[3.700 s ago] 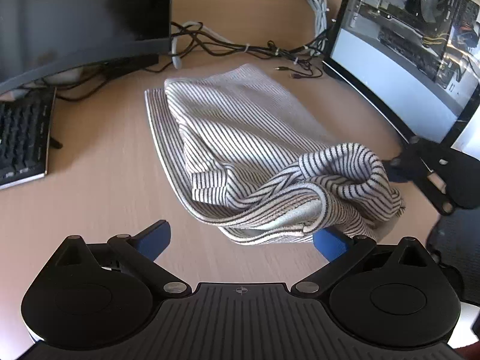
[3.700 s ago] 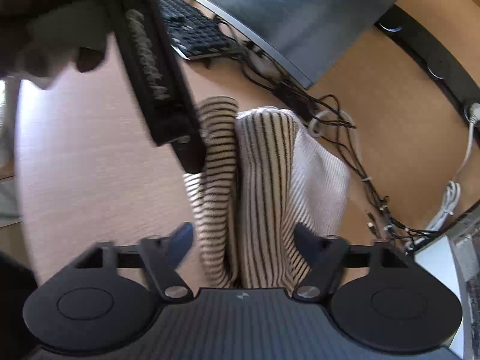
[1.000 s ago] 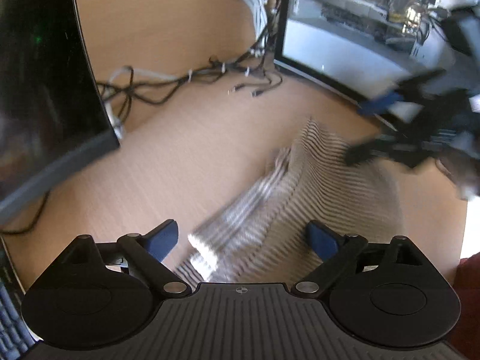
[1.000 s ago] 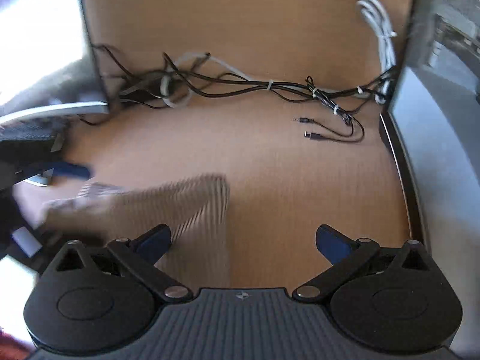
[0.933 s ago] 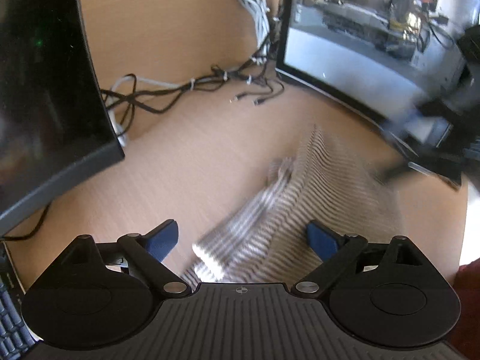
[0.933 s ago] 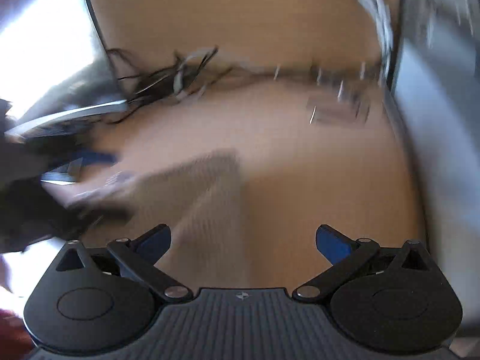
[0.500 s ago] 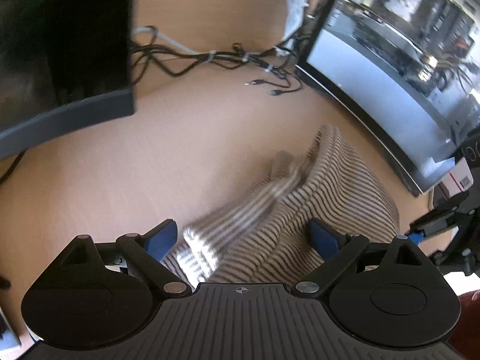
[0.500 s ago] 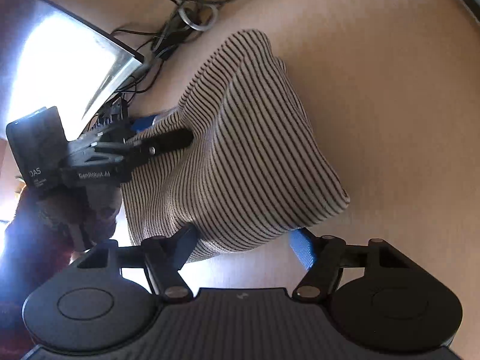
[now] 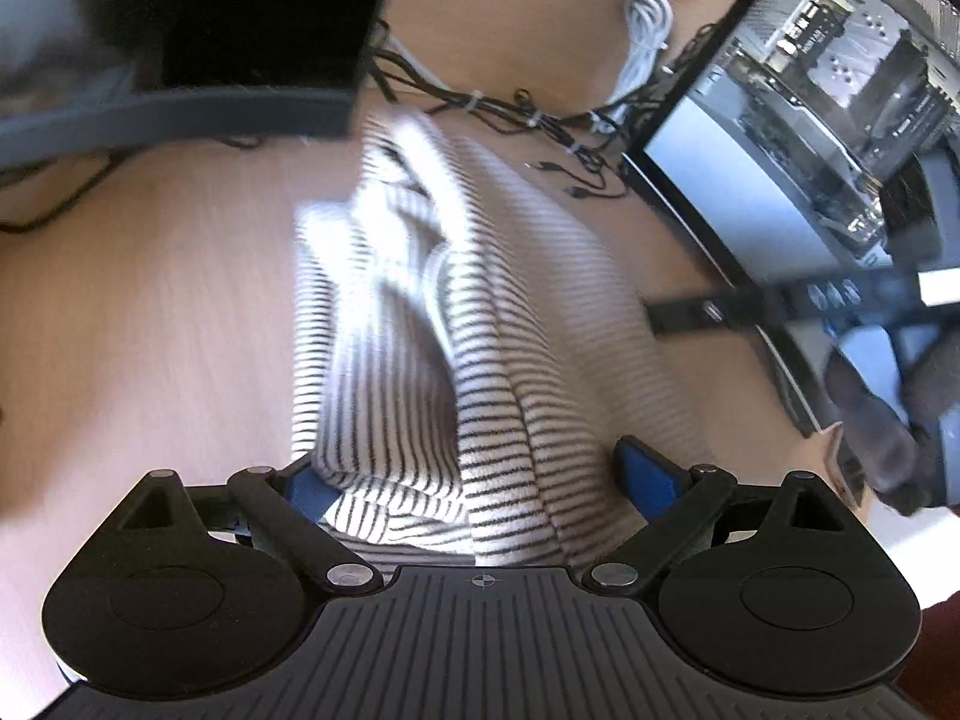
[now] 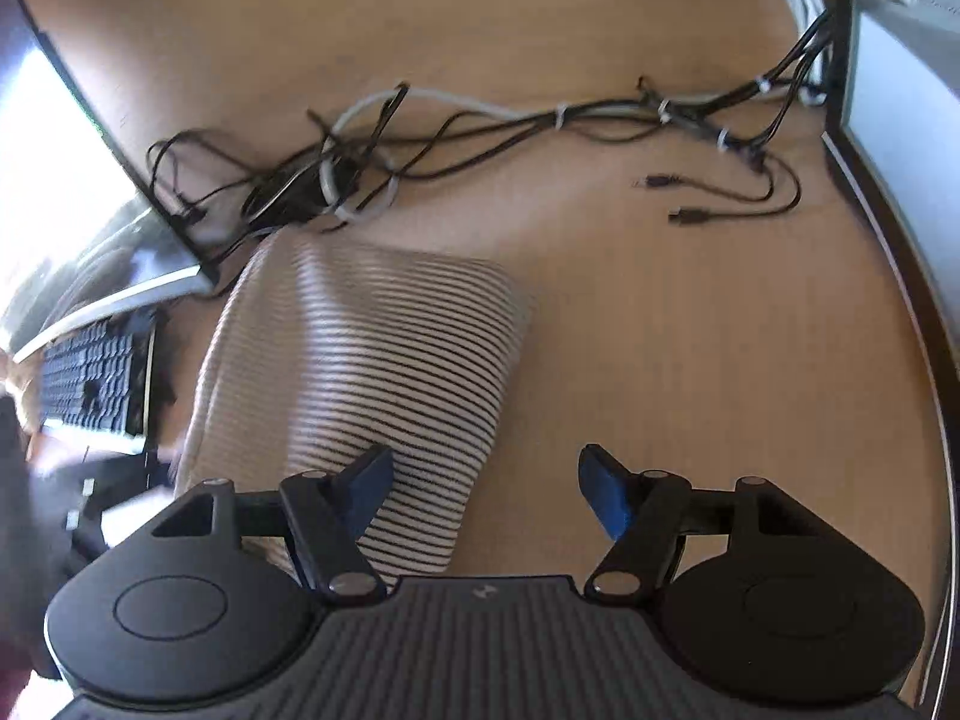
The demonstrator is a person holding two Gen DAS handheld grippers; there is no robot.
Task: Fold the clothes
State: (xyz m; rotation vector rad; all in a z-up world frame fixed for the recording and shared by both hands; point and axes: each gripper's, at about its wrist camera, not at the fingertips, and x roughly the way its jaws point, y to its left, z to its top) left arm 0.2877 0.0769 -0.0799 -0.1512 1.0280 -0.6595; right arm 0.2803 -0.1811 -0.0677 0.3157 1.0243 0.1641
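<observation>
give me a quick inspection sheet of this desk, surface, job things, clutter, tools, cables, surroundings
surface: light wooden desk, bare to the right of the garment.
job's things: striped knit garment, folded into a compact stack in the right wrist view; a bunched fold runs up its top in the left wrist view.
clutter: nothing seen beyond the cables.
grippers: left tool has its fingers apart with the garment between them; whether the pads press cannot be told. right tool is open, its jaws just closed partway, one finger over the garment's edge.
cables: black and grey tangle behind the garment, loose plugs.
surroundings: keyboard, monitors either side.
</observation>
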